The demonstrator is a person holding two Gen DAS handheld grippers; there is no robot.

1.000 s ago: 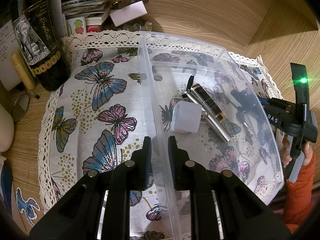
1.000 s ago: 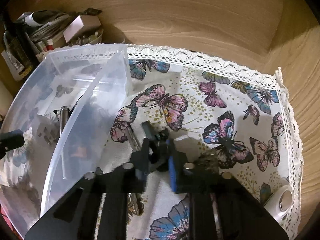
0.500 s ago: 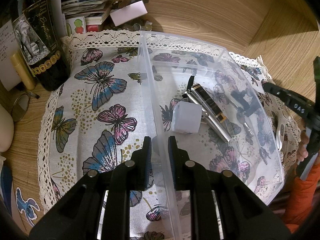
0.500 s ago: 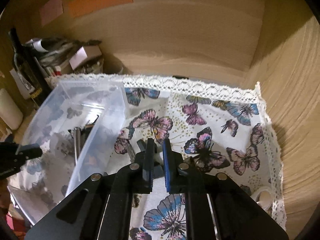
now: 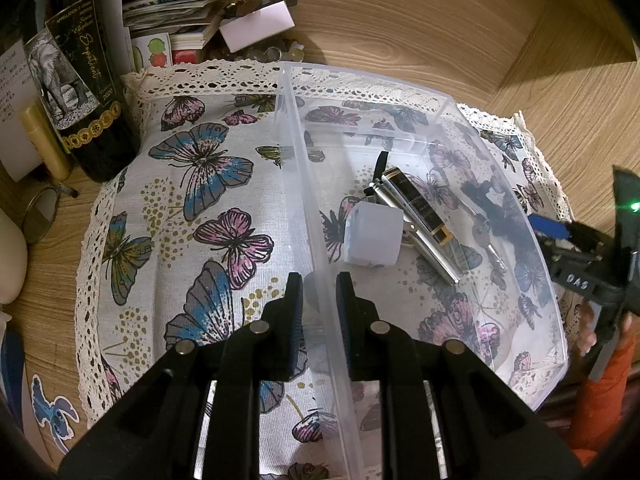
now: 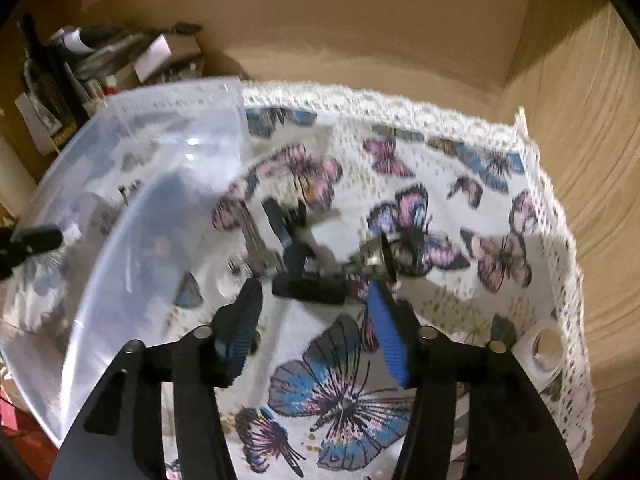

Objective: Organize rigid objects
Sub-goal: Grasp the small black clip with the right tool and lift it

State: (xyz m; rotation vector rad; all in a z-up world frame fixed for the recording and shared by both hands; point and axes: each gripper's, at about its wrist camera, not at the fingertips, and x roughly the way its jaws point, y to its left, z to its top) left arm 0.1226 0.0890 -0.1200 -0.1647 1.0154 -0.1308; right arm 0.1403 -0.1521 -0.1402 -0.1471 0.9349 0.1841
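Your left gripper (image 5: 318, 292) is clamped on the near wall of the clear plastic bin (image 5: 532, 236), on the butterfly cloth (image 5: 192, 208). Inside lie a white cube (image 5: 374, 236), a black pen (image 5: 416, 208) and a metal pen (image 5: 436, 258). Your right gripper (image 6: 312, 304) has jaws opening, pads touching nothing; a blurred bunch of keys (image 6: 304, 256) lies on the cloth just ahead, beside the bin.
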